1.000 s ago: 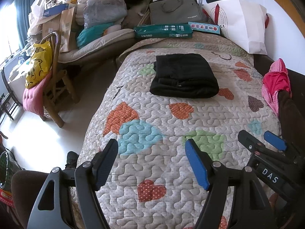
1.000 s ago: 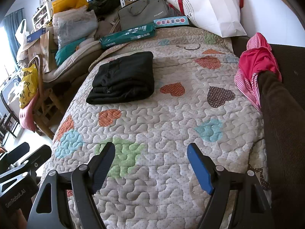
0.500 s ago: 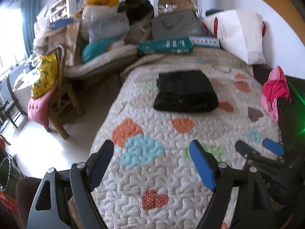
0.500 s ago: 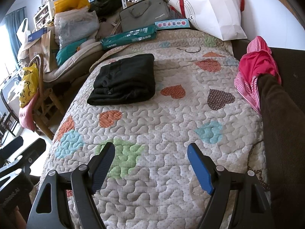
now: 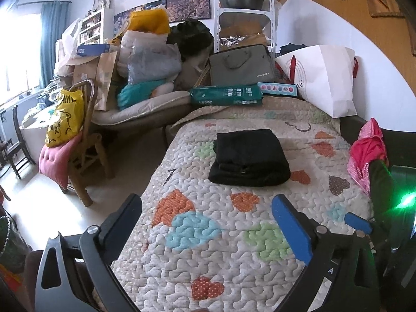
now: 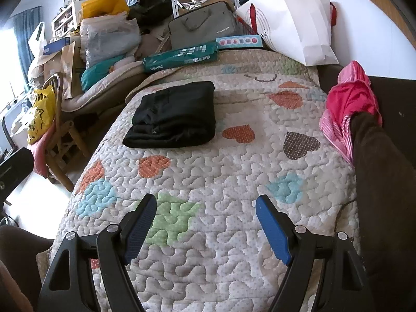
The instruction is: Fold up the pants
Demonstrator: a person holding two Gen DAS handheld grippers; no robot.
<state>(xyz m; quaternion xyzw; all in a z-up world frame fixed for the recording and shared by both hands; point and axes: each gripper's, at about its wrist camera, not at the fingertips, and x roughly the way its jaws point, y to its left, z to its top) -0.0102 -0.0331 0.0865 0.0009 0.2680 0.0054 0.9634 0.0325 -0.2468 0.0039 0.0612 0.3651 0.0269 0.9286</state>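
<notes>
- Your left gripper (image 5: 206, 223) has its jaws spread wide, 1 finger at 7 o'clock and 1 at 5 o'clock of its view, gripping nothing.
- Your right gripper (image 6: 206, 225) is equally wide apart and empty, its 2 blue pads (image 6: 271, 230) facing inward.
- Your right gripper's tip shows at 4 o'clock in the left view.

Black pants (image 5: 249, 157) folded flat on quilt (image 5: 234, 247)
</notes>
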